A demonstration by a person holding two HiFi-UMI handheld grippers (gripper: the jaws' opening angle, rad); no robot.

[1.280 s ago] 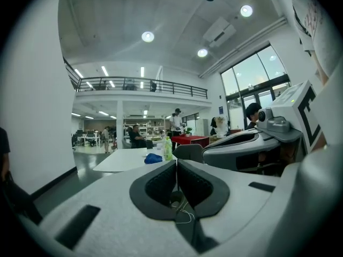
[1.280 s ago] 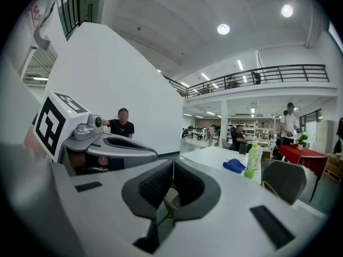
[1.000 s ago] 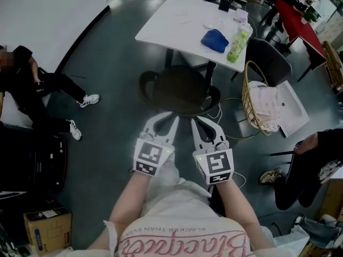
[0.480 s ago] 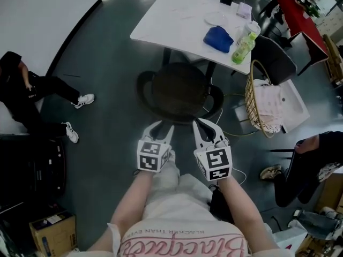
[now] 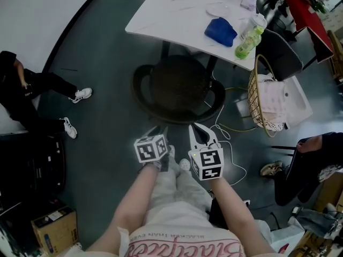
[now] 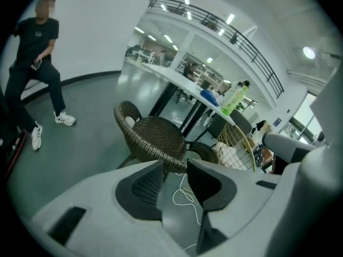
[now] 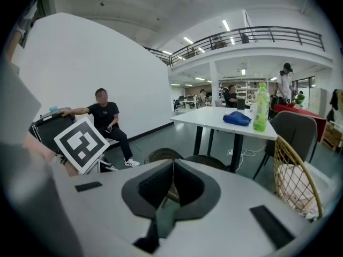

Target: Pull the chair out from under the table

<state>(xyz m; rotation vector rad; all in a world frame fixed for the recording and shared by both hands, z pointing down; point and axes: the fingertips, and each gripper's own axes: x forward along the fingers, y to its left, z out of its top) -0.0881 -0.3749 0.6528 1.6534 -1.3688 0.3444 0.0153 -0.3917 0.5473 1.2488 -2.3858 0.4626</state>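
Closest in, both grippers hang low over the grey floor (image 5: 107,143), in front of the person's knees and side by side. The left gripper (image 6: 175,167) has its jaws parted with a clear gap; only floor and a loose white cable (image 5: 228,154) show through the gap, nothing is caught between the pads. The right gripper (image 7: 172,165) has its jaw tips pressed together and carries nothing. Neither one touches the chair (image 5: 179,87).

The chair, dark woven wicker with a curved rim, stands on the floor just beyond the grippers. Its far side is tucked beneath the near edge of the white table (image 5: 171,15), while most of the seat lies out in the open on the person's side.

On the table, a blue cloth (image 5: 220,31) lies close to the near edge, and a green bottle (image 5: 249,36) stands beside it at the near right corner. Right of the table sits a yellow wire basket (image 5: 251,98) with pale fabric (image 5: 273,98) inside. Far to the left, a seated person (image 5: 21,90) in black rests by the white wall
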